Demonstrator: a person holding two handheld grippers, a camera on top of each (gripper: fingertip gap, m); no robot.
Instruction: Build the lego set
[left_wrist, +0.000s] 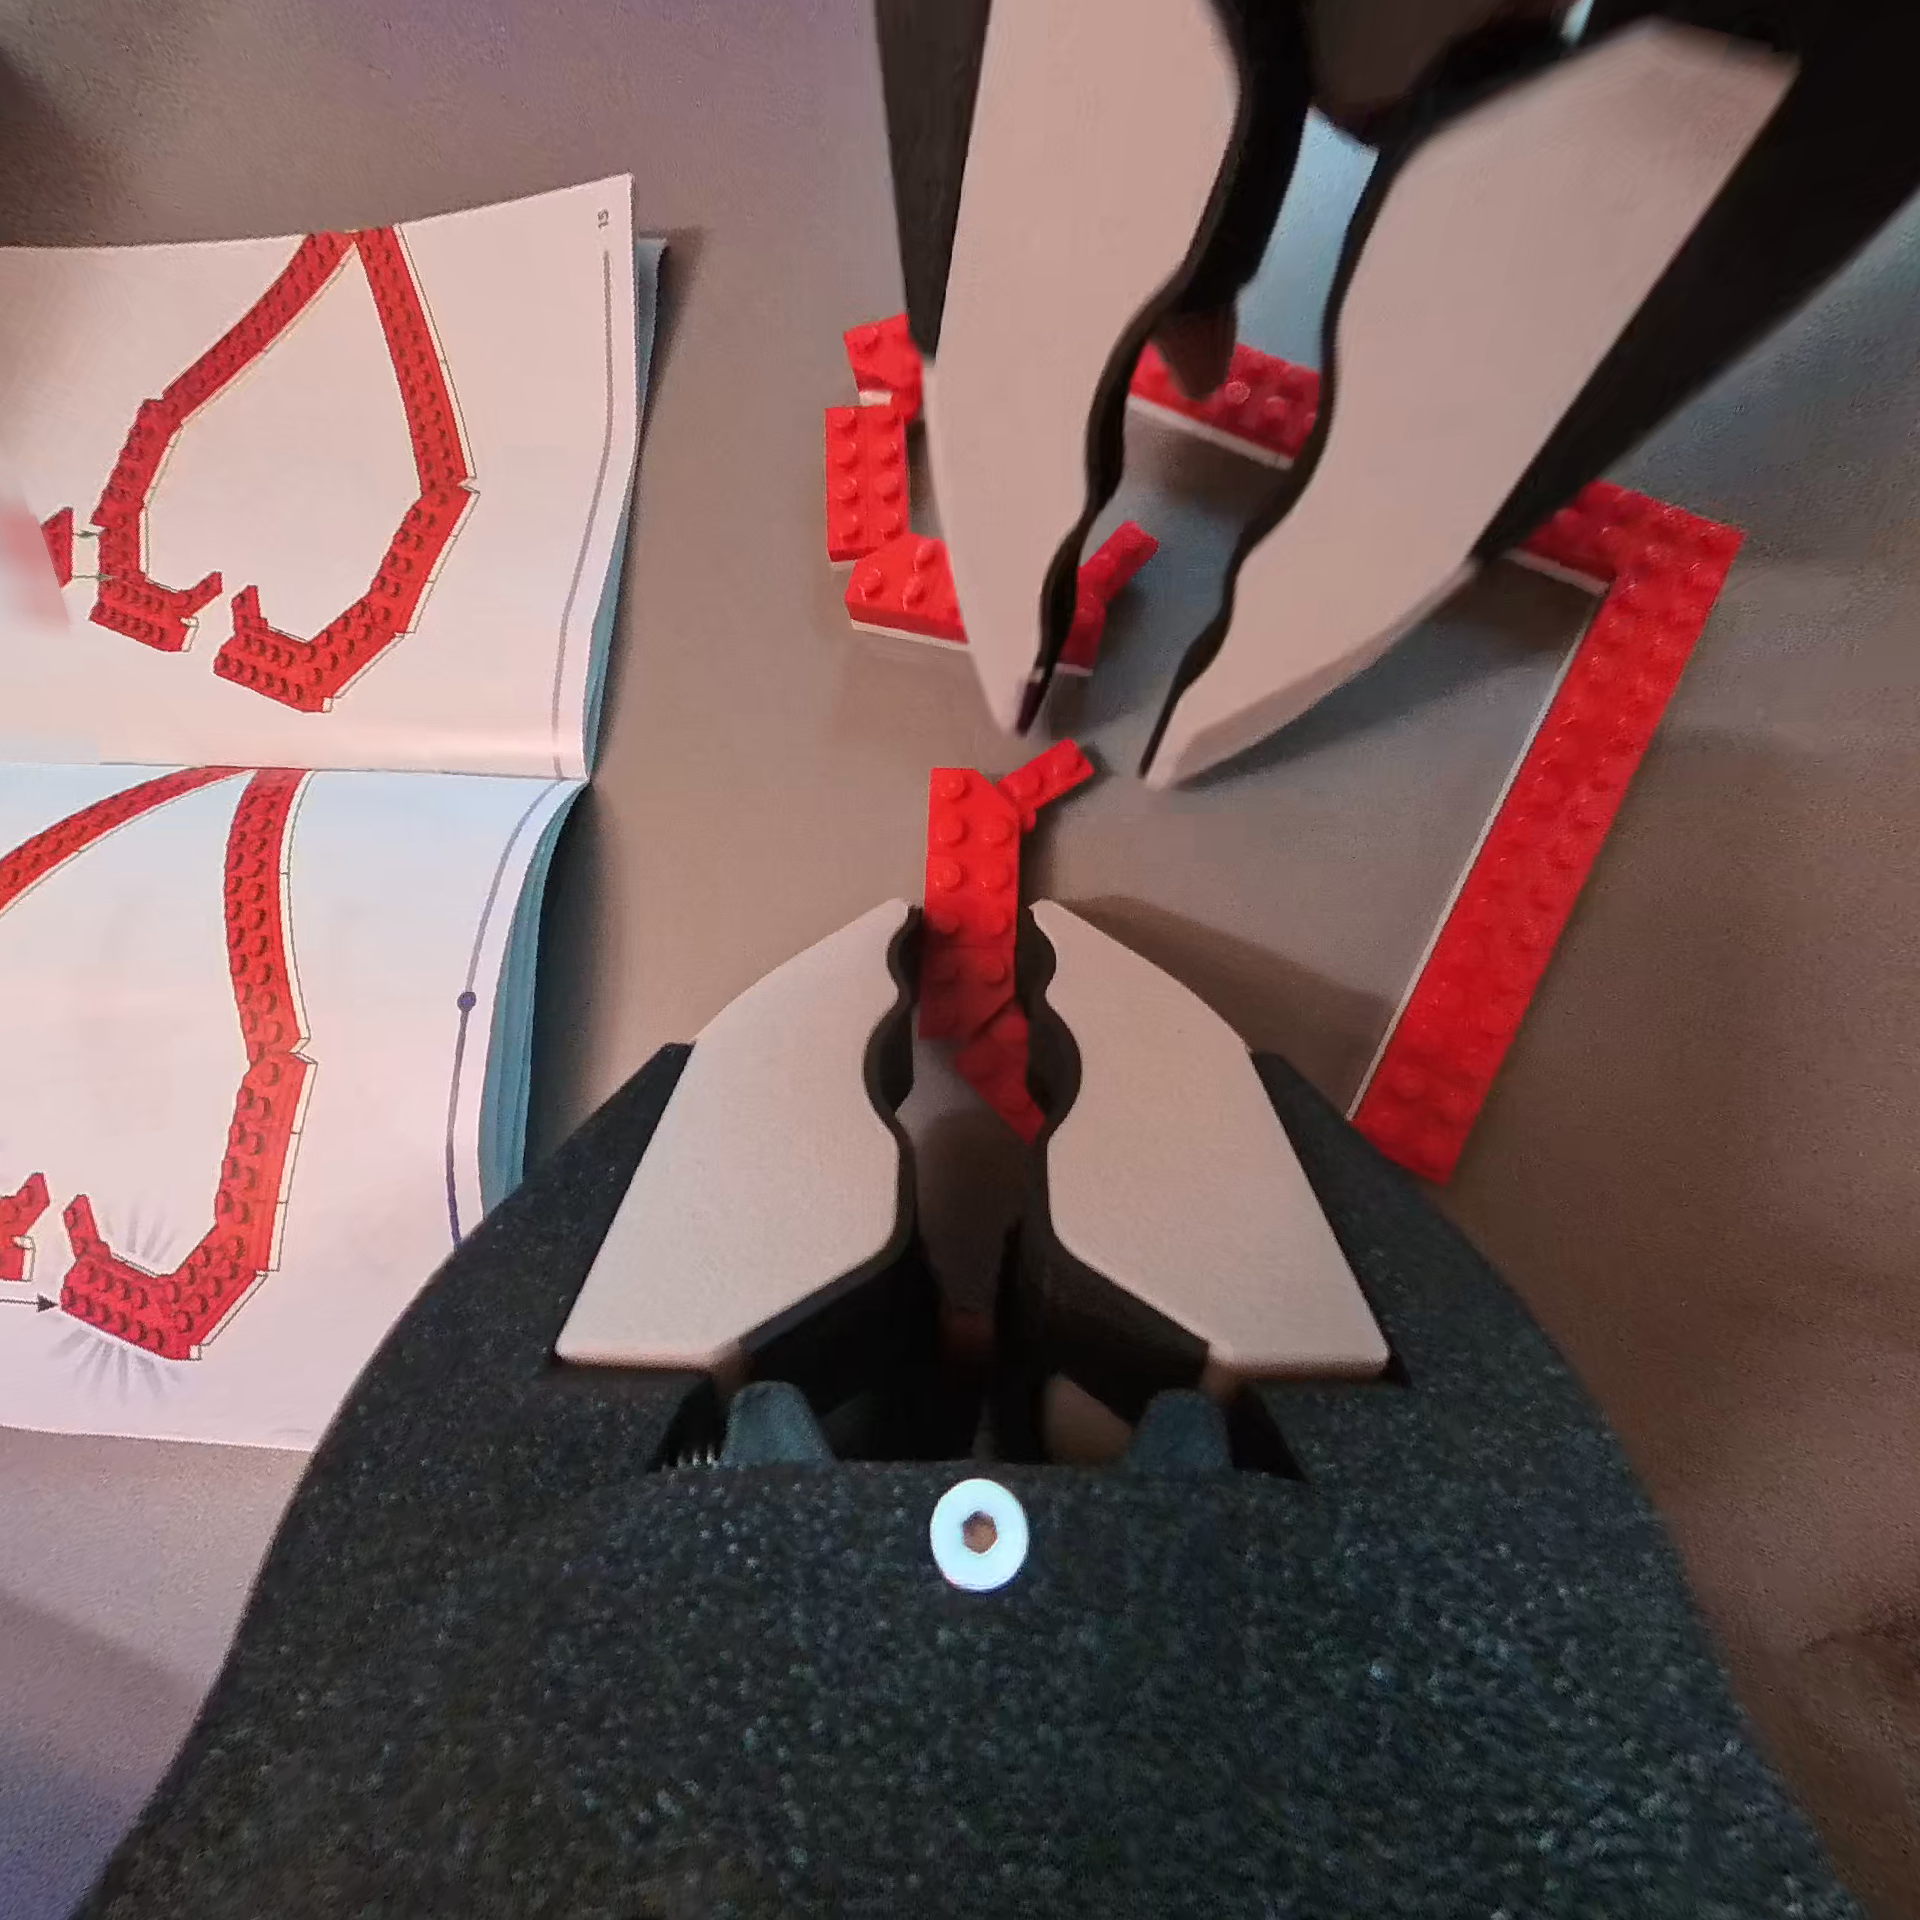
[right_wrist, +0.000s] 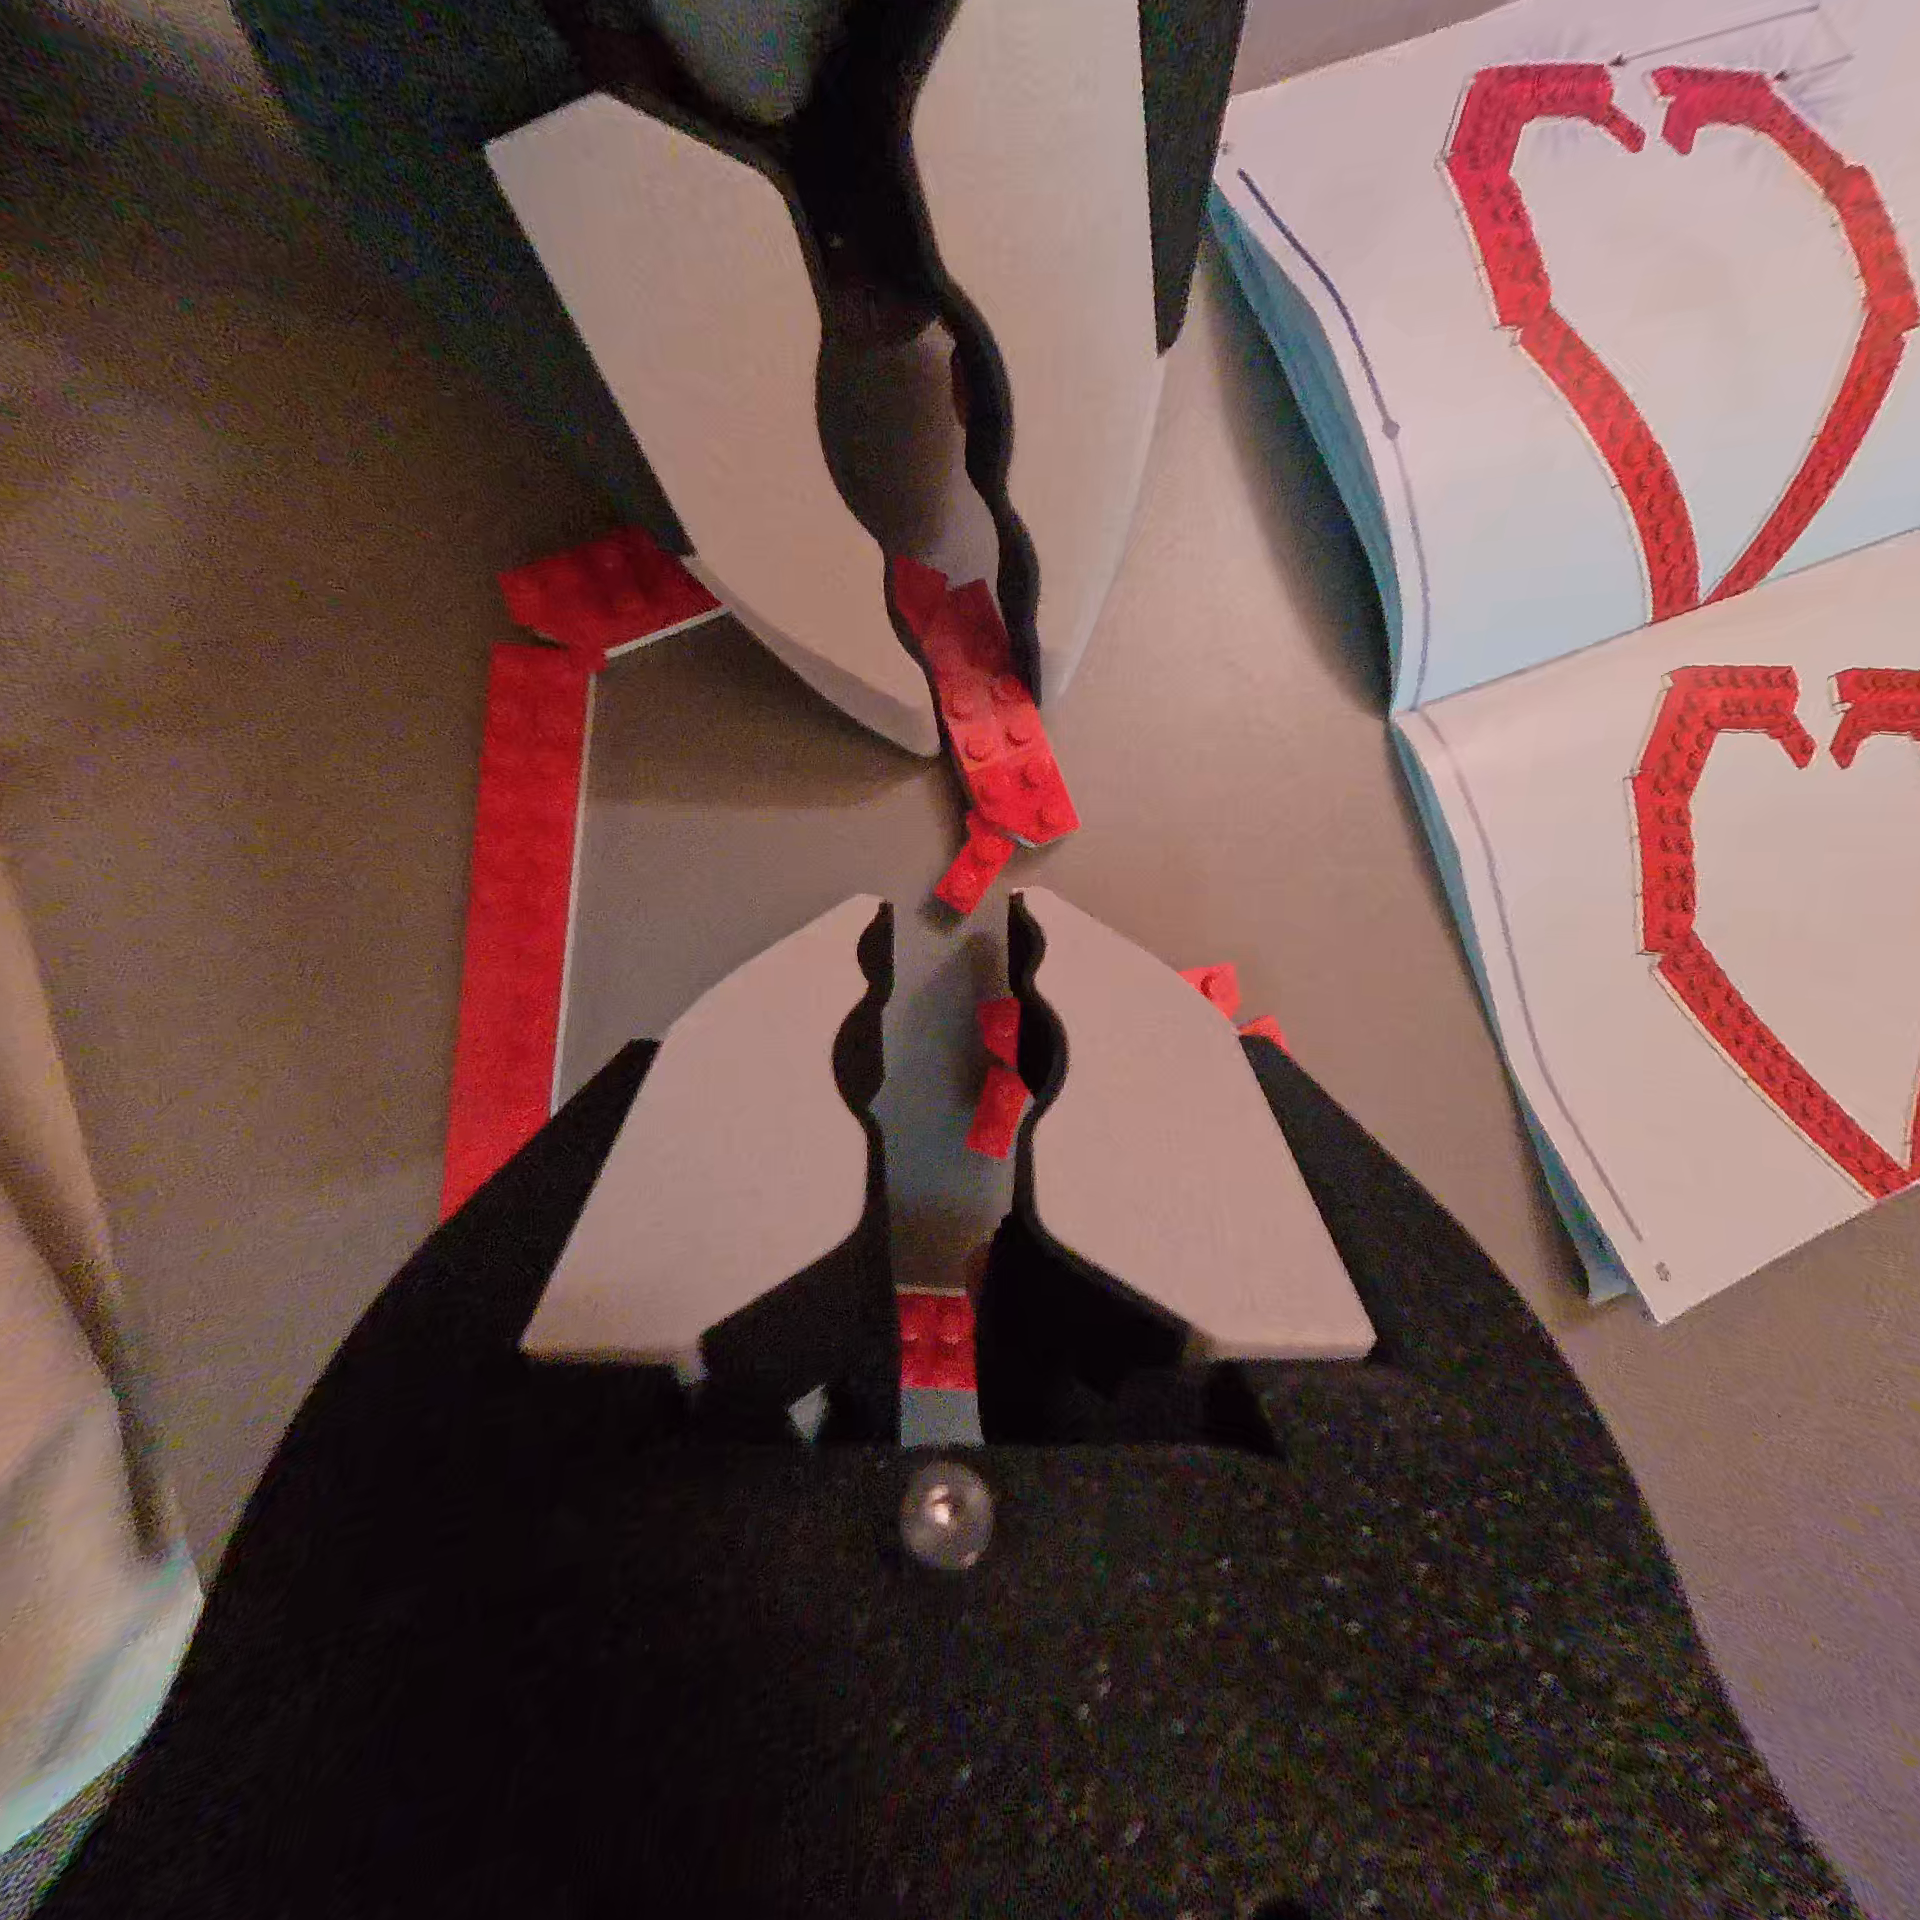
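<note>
Two grippers are seen tip to tip above a grey worktop (left_wrist: 727, 520). A short red brick strip (left_wrist: 971, 894) is clamped between the fingers of the left gripper (left_wrist: 971, 914), with a small angled piece at its far end. The right gripper (right_wrist: 951, 909) is held narrowly parted, nothing between its tips, just short of that end. A long red L-shaped plate section (left_wrist: 1538, 831) and a cluster of red pieces (left_wrist: 883, 488) are laid flat beyond. An open instruction booklet (left_wrist: 312, 727) is spread beside them.
</note>
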